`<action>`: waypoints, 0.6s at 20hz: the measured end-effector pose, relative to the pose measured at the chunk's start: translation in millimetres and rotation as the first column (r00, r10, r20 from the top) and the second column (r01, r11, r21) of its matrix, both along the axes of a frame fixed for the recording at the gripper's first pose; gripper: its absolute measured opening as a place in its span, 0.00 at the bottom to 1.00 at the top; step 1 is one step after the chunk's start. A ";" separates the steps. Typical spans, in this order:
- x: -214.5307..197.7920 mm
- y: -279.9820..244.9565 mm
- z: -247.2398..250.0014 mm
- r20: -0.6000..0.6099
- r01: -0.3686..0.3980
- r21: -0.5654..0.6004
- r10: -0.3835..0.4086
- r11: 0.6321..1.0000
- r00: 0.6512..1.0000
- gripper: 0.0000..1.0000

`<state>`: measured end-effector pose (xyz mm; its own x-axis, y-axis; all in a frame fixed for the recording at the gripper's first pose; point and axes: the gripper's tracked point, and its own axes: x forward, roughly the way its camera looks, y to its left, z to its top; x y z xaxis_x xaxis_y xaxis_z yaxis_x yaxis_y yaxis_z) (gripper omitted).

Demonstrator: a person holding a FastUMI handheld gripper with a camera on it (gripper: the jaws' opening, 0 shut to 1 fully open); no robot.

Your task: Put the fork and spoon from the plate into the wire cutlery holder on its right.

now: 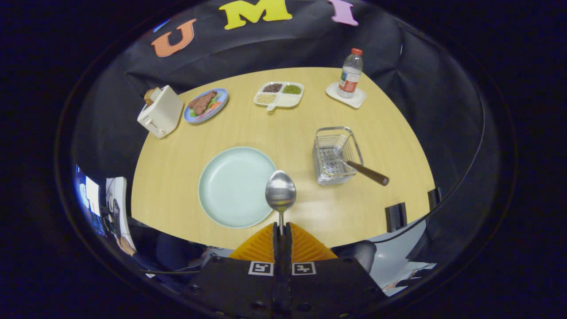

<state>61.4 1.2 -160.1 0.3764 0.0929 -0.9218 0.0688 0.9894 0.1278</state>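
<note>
My gripper (281, 230) is shut on the thin neck of a metal spoon (280, 192), high above the table. The spoon's bowl points forward and hangs over the right rim of a pale green plate (230, 186), which is bare. To the plate's right stands the wire cutlery holder (335, 155). A fork (354, 167) lies in it with its tines down inside and its brown handle sticking out over the near right rim.
Along the far side of the round wooden table (283, 128) stand a white toaster (160, 111), a blue plate of food (206, 104), a divided white dish (279, 94) and a water bottle (351, 73) on a white coaster. Two dark clips (395, 216) sit on the near right edge.
</note>
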 end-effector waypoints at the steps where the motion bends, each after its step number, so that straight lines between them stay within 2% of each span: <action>1: 2.7 -12.6 3.1 0.002 0.013 -0.008 -0.013 1.000 1.000 0.00; 6: 18.4 -59.4 7.7 -0.013 0.066 -0.040 -0.067 0.997 0.998 0.00; 12: 40.0 -76.6 -5.1 -0.104 0.041 -0.040 -0.045 0.998 0.994 0.00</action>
<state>101.4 -75.5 -165.2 0.2806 0.0435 -0.9588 0.1223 0.9892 0.0807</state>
